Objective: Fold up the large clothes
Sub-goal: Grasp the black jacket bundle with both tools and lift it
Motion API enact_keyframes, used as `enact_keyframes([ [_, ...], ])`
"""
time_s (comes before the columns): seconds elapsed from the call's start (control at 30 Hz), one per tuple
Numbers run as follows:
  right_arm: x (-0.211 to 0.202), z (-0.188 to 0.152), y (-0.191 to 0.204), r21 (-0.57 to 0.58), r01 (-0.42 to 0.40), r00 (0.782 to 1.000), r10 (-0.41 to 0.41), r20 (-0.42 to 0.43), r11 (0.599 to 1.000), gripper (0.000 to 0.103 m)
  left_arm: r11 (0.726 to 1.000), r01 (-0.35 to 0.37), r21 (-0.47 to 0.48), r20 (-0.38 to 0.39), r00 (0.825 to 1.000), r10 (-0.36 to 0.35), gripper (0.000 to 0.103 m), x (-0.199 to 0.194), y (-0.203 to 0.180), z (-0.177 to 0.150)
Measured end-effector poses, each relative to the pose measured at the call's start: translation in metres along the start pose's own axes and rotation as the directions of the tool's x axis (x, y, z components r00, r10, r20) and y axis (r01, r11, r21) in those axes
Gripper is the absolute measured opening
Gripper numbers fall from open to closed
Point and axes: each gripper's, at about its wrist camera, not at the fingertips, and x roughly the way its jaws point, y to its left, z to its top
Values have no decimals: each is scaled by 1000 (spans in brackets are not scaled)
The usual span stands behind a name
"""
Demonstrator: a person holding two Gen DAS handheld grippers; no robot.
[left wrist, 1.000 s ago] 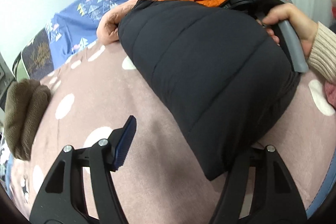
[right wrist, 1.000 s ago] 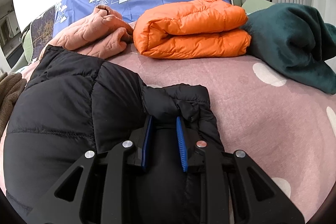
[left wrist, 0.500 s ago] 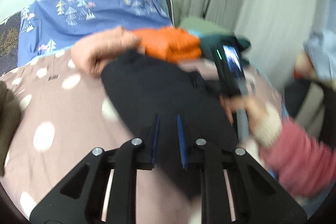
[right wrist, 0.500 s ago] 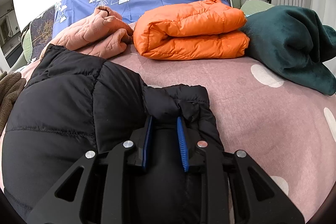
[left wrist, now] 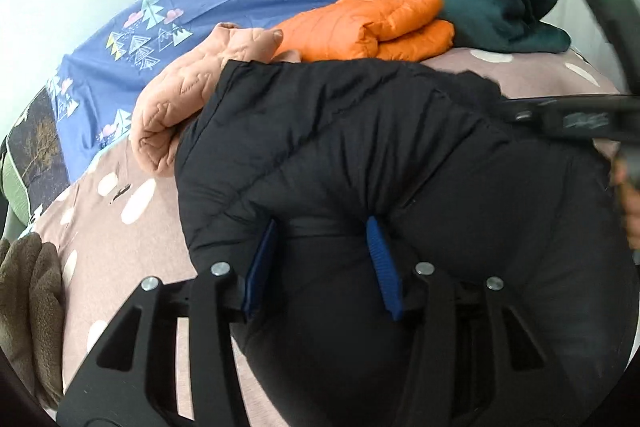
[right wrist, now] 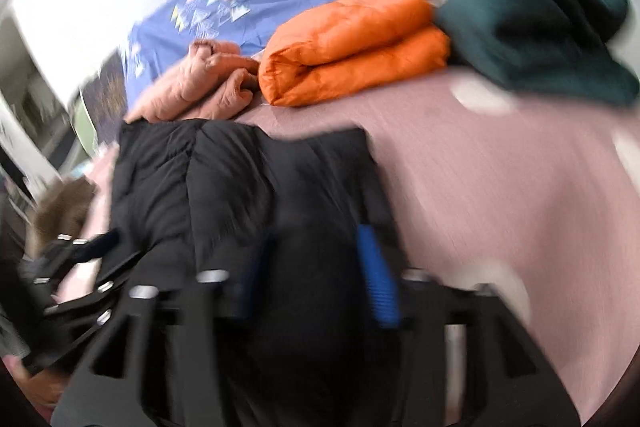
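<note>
Black puffer jacket (left wrist: 360, 147) lying on the pink polka-dot bedspread (left wrist: 120, 239), just in front of the peach quilted garment (left wrist: 188, 95) and the folded orange down jacket (left wrist: 372, 23), with the dark green fleece (left wrist: 504, 11) beyond. Your left gripper (left wrist: 320, 259) is clamped on a bunched fold at the jacket's near edge, its blue pads (left wrist: 380, 267) held apart only by the thickness of the fabric between them. Your right gripper (right wrist: 316, 275) appears to grip black fabric likewise, though motion blur leaves it uncertain whether the pads truly pinch or merely straddle it. Expect the jacket to handle as light, soft and bulky: the filling compresses, then springs back, and the smooth shell is likely to slide from a shallow bite. Take hold deep, on a seam or hem where the layers are thin and stitched, rather than on a swollen baffle. The long axis appears to run from your grippers away toward the peach garment, slightly leftward in the left wrist view; which end is the collar cannot be told.
</note>
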Motion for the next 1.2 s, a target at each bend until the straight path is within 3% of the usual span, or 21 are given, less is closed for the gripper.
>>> enact_keyframes([
  [0.13,-26,-36,-32,158,-120,989,131,-61,980,66,998,45,-41,6,999,-45,48,-3,17,0],
  [0.3,-47,-82,-44,249,-231,958,264,-110,941,66,1000,26,-12,10,1000,-26,48,-9,12,2],
  [0.43,-55,-98,-36,235,-240,953,275,-128,942,69,999,32,-25,7,999,-32,48,-10,15,2],
  [0.57,-61,-105,-35,301,-247,945,297,-134,921,74,999,34,-35,4,999,-34,48,-11,16,2],
  [0.67,-51,-104,-33,327,-284,927,346,-147,901,81,998,37,-42,7,999,-37,48,-11,17,1],
  [0.77,-41,-95,-26,338,-298,925,358,-130,893,82,997,48,-61,4,999,-48,48,-10,19,2],
  [0.8,-40,-92,-28,341,-296,927,354,-121,892,79,996,49,-68,3,999,-49,48,-10,20,3],
  [0.83,-40,-91,-24,337,-295,930,350,-113,894,59,996,49,-70,3,999,-49,48,-10,20,3],
  [0.93,-41,-96,-20,336,-301,932,350,-96,892,36,995,56,-79,7,998,-55,48,-11,23,2],
  [1.03,-44,-100,-21,330,-289,940,333,-82,899,32,991,76,-110,9,997,-75,55,-12,30,3],
  [1.2,-44,-102,-18,293,-266,950,301,-83,918,34,978,64,-199,5,998,-65,87,-13,47,5],
])
